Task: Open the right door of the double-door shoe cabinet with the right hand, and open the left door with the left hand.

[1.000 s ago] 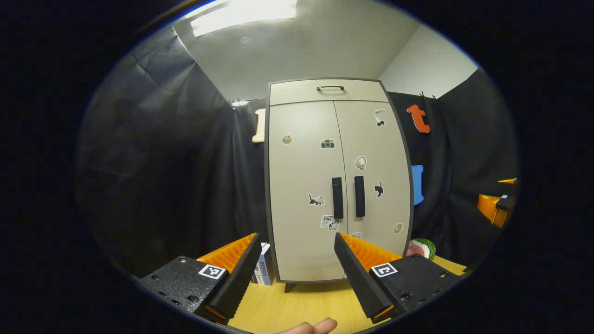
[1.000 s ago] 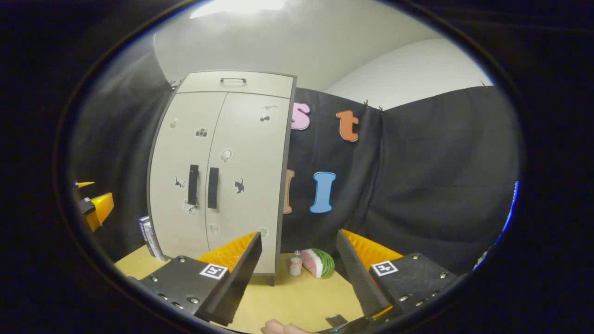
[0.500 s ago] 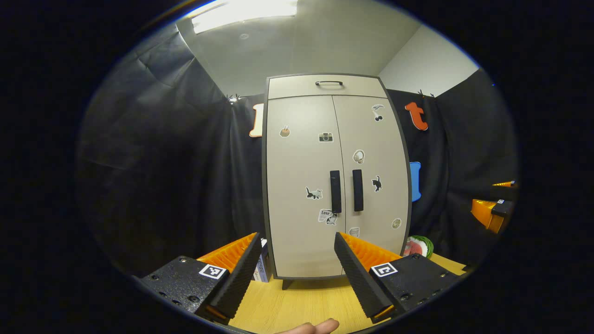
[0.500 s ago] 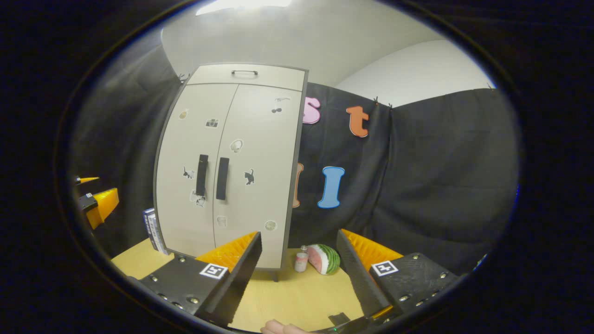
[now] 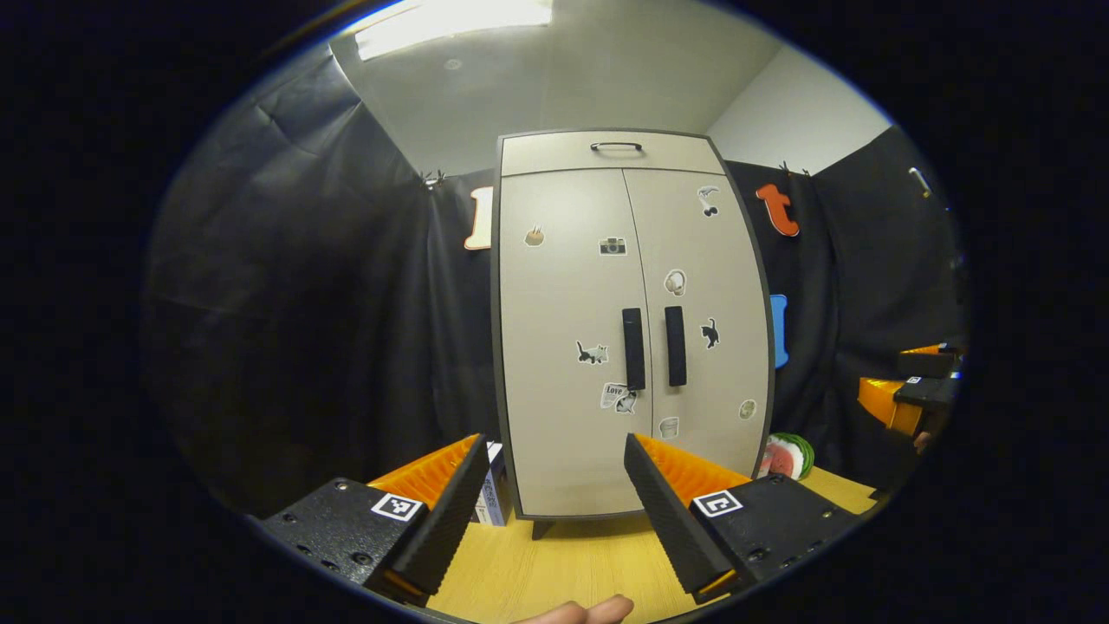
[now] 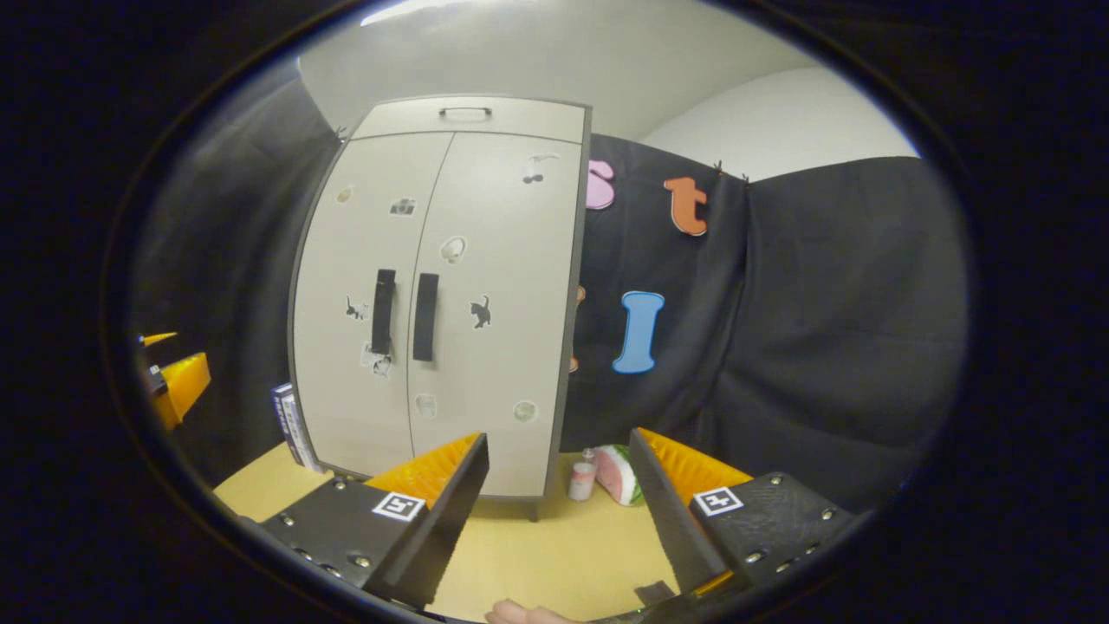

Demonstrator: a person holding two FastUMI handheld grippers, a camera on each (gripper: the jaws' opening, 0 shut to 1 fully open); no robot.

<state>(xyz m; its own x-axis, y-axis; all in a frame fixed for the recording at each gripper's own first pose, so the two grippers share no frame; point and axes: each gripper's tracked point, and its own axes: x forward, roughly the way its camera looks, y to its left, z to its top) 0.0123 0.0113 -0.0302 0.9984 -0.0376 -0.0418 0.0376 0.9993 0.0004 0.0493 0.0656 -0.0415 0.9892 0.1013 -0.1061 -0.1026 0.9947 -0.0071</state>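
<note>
Slightly nearer now than a moment ago: shoe cabinet (image 5: 631, 329) upright on the desk (image 5: 563, 572), both doors shut, right door handle (image 6: 424, 316) and left door handle (image 5: 633, 348) untouched. Left gripper (image 5: 554, 503) and right gripper (image 6: 559, 503) spread apart, empty, approaching. Opening not yet begun.

Left gripper view: low over desk (image 5: 563, 568), facing shoe cabinet (image 5: 563, 347) nearly square-on, some way off. Right gripper view: same cabinet (image 6: 485, 347) from its right, angled. Both share cabinet front, desk.
</note>
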